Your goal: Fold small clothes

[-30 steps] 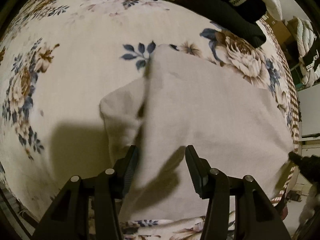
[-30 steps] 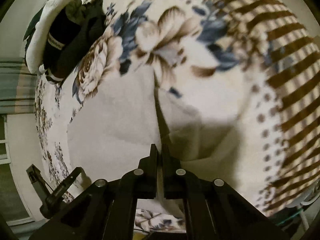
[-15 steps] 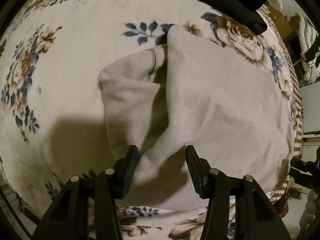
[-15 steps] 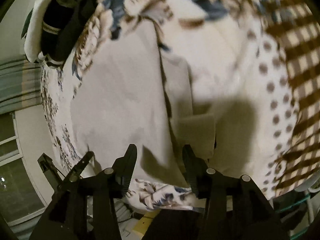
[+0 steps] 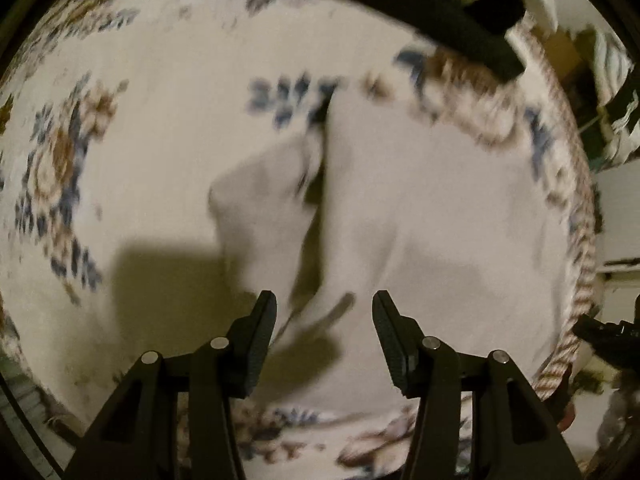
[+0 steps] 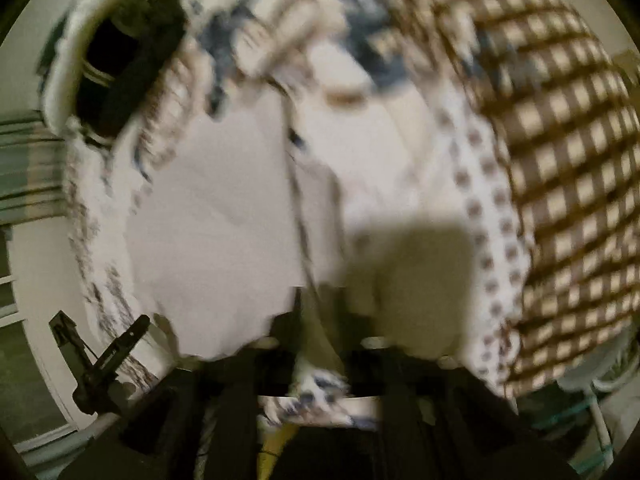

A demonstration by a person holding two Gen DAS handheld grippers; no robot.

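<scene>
A pale grey garment [image 5: 420, 208] lies spread on the floral blanket [image 5: 132, 152], with a side flap [image 5: 260, 200] folded in along a dark crease. My left gripper [image 5: 324, 320] hovers over its near edge, open, and the cloth below is not pinched. In the blurred right wrist view the same garment [image 6: 216, 208] lies flat. My right gripper [image 6: 320, 332] is above its folded edge, jaws opening, pressing on nothing. Each gripper shows at the other view's edge: the right gripper [image 5: 604, 338] and the left gripper [image 6: 100, 356].
A pile of dark clothes with striped cuffs [image 5: 460, 20] lies at the far end against something white, also the dark clothes [image 6: 116, 64]. A brown checked border [image 6: 560, 160] marks the blanket's edge on the right. Room clutter sits beyond the bed [image 5: 612, 80].
My right gripper went from shut on the garment's fold to open, and the cloth dropped flat. The side flap settled onto the blanket. Both views are now blurred by motion.
</scene>
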